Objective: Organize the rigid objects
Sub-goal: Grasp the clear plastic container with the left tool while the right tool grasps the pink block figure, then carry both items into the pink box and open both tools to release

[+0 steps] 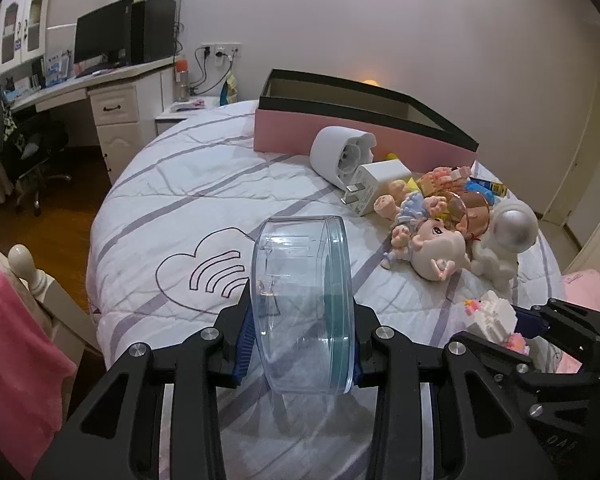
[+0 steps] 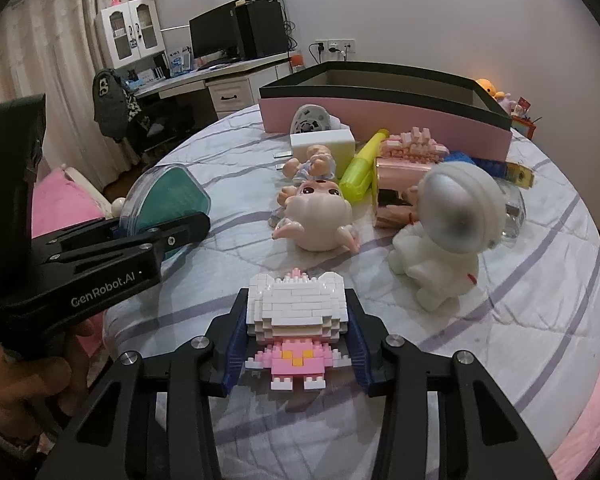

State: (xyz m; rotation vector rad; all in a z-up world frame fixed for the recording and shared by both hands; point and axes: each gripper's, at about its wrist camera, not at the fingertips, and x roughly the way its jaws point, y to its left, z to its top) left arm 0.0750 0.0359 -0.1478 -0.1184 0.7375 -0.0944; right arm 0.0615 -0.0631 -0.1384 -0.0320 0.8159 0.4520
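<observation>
My left gripper (image 1: 302, 328) is shut on a round clear plastic case (image 1: 304, 300) with a teal base, held on edge above the bed; it shows in the right wrist view (image 2: 168, 196) too. My right gripper (image 2: 296, 336) is shut on a white and pink brick figure (image 2: 296, 312), also seen in the left wrist view (image 1: 494, 320). A pink box with a black rim (image 1: 364, 128) stands open at the far side of the bed (image 2: 380, 104). Loose toys lie before it: an astronaut figure (image 2: 448, 232), a doll (image 2: 320, 216), a white charger (image 1: 376, 188).
A white cylinder device (image 1: 336, 152), a yellow marker (image 2: 360, 168) and a pink brick model (image 2: 412, 148) lie near the box. The striped bedspread (image 1: 188, 208) is bare on the left. A desk with monitor (image 1: 100, 40) stands beyond the bed. A bedpost (image 1: 24, 264) is at left.
</observation>
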